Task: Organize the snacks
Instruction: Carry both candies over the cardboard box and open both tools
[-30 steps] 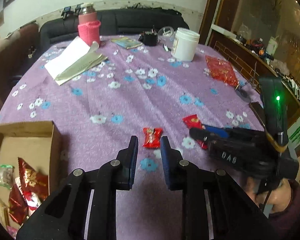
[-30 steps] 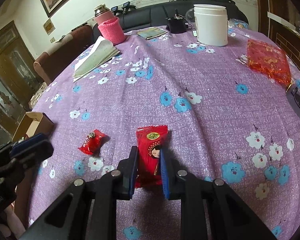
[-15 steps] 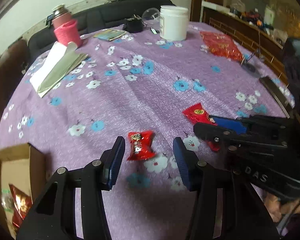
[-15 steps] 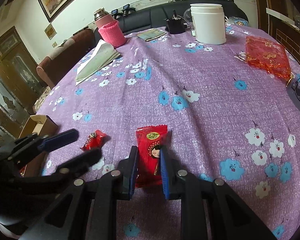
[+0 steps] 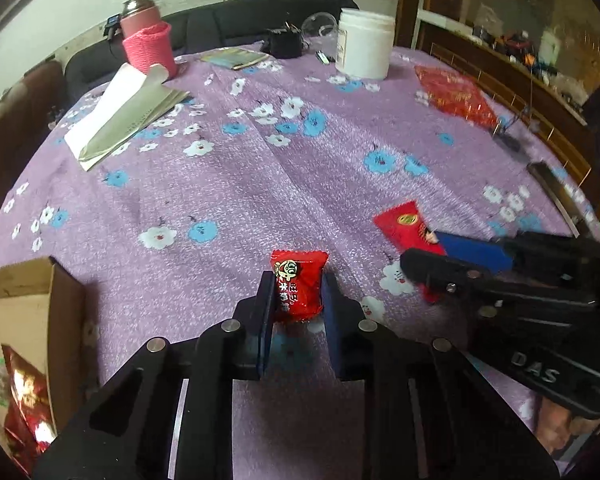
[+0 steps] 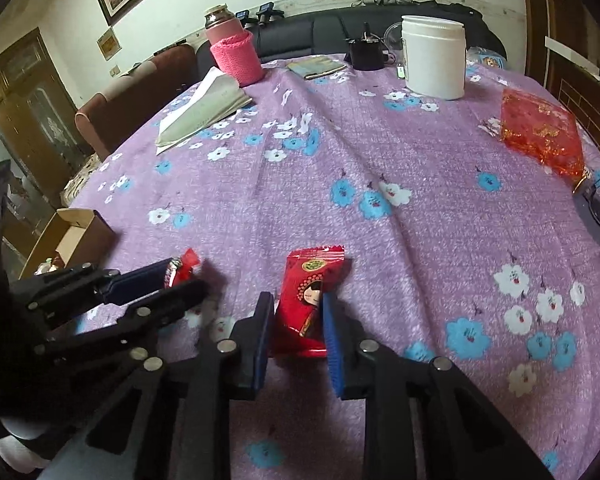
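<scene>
The left claw [image 5: 296, 292] has just shut on the small red wrapped candy [image 5: 299, 290], which half a second ago lay loose on the purple flowered cloth [image 5: 260, 184] with the jaws spread wide either side of it; now both pads press its flanks and the twisted top stands up between them. The right claw [image 6: 296, 320] is unchanged; it stays clamped on the flat red snack packet [image 6: 310, 304] with the doll face, just right of the candy. So both hands are loaded, and I judge the next business is the carry to the cardboard box [image 5: 28, 312], which sits at the counter's near-left edge, close beside the candy and already holding red and gold wrappers.

Whether the candy has left the cloth I cannot tell; its lower end is hidden behind the pads. The box is cut off by the frame edge in the left view, and its contents are only partly visible; from the right view the box interior is barely seen. The print on both wrappers is too small to read. Well beyond the candy, a white jar [image 6: 434, 60] and a red mesh bag [image 6: 540, 136] stand untouched; the bag's contents cannot be made out.
</scene>
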Tool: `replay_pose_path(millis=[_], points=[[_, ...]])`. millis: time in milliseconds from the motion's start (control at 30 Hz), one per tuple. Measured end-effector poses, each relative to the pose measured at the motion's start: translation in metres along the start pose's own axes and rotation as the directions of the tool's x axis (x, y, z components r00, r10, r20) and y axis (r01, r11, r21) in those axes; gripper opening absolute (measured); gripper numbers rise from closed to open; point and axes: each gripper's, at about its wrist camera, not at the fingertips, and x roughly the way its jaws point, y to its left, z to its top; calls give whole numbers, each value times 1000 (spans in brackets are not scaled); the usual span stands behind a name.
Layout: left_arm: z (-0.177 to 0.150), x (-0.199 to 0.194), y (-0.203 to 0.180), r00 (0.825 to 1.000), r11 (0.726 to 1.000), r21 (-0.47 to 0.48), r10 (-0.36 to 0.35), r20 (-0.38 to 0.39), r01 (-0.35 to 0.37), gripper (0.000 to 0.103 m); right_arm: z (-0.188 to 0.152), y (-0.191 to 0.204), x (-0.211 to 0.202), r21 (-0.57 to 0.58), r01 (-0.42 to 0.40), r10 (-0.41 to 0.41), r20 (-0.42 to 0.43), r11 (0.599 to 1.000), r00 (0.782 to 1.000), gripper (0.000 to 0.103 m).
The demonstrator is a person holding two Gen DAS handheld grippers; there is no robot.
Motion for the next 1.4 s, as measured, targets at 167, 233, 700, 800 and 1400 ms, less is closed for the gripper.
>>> replay_pose_path(millis=[167, 233, 700, 800, 1400], points=[[-9, -41, 16, 997, 995, -84, -49, 60, 54, 22, 0, 3, -7, -6, -18, 18, 32, 1000, 999, 24], [-17, -63, 28, 993, 988, -134, -69, 97, 82, 22, 0, 4, -12, -8, -32, 32, 54, 999, 998, 24], [-120, -181, 176, 968, 861, -509, 131, 215, -3, 22, -11, 35, -28, -16, -101, 102, 79, 995, 992, 24], [-137, -185, 194, 966, 841, -539, 173, 191, -44, 22, -17, 61, -35, -32, -147, 149, 67, 989, 987, 24], [-183, -174, 243, 973, 778, -628, 164, 163, -26, 22, -50, 264, -8, -325, -350, 319, -147, 878, 936, 24]])
